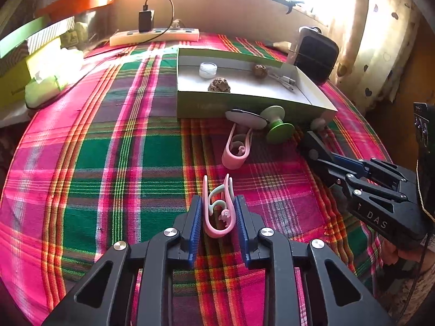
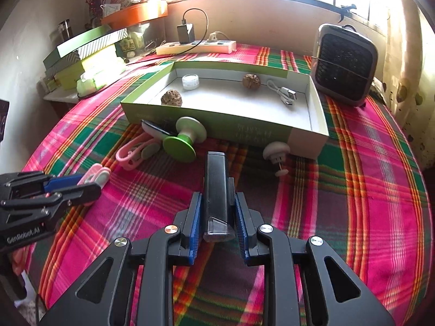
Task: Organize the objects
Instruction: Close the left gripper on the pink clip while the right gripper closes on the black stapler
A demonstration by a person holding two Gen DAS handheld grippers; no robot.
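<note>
My left gripper is shut on a pink clip with a pale green piece inside, just over the plaid cloth. My right gripper is shut on a black oblong device; it also shows in the left wrist view. A second pink clip lies ahead of the left gripper. A green and white spool and a small mirror lie against the open green box. The box holds two brown balls, a white jar and a white cable.
A white suction hook lies by the box front. A black fan heater stands at the back right. A power strip with a charger lies at the back. Stacked boxes stand at the left edge.
</note>
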